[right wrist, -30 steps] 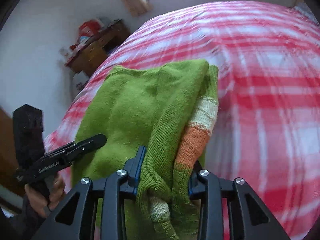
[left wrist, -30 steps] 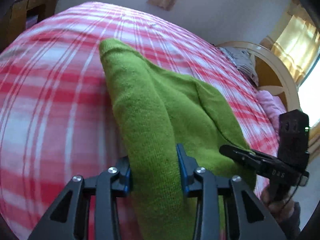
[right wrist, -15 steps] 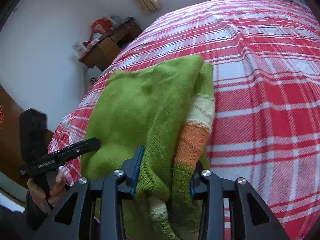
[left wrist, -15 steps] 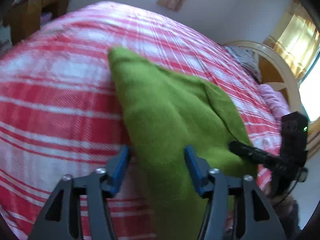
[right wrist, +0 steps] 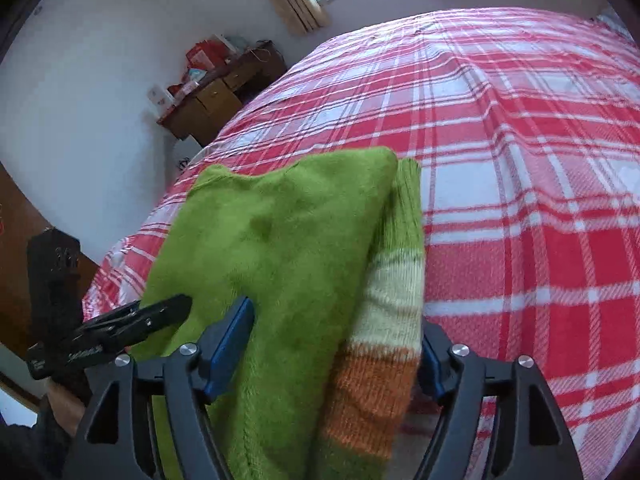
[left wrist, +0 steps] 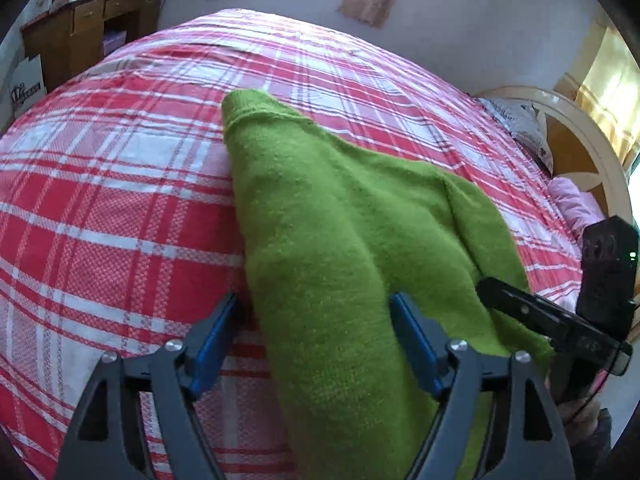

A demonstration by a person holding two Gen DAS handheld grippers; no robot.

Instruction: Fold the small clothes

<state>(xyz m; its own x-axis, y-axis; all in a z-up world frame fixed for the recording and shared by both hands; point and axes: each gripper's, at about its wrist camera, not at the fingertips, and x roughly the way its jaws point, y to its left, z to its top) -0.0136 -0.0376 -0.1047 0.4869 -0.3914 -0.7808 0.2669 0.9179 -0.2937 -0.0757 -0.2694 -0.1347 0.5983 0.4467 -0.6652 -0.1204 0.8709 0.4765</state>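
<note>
A green knitted sweater (left wrist: 332,216) lies folded lengthwise on the red plaid bed (left wrist: 120,208). In the right wrist view its sleeve (right wrist: 392,292), striped cream and orange, shows along the sweater's (right wrist: 272,240) right edge. My left gripper (left wrist: 316,320) straddles the near end of the sweater, jaws opening, blue pads (left wrist: 216,336) standing off the knit. My right gripper (right wrist: 332,340) straddles the other near corner, sleeve included, jaws opening too, with its pads (right wrist: 232,340) loose beside the fabric. Each view shows the other gripper side on: the right gripper (left wrist: 492,292) and the left gripper (right wrist: 176,306).
A wooden desk (left wrist: 80,20) with clutter stands against the wall beyond the bed's left side, the same desk (right wrist: 216,96) in the right wrist view. A cream headboard (left wrist: 580,132) and pillows (left wrist: 572,204) are at the right. Bare plaid bedspread (right wrist: 520,160) stretches beyond the sweater.
Both grippers' jaws have spread wide and let go of the sweater's near edge. Both hands have shifted forward a little, and the sweater now lies flat on the bed.
</note>
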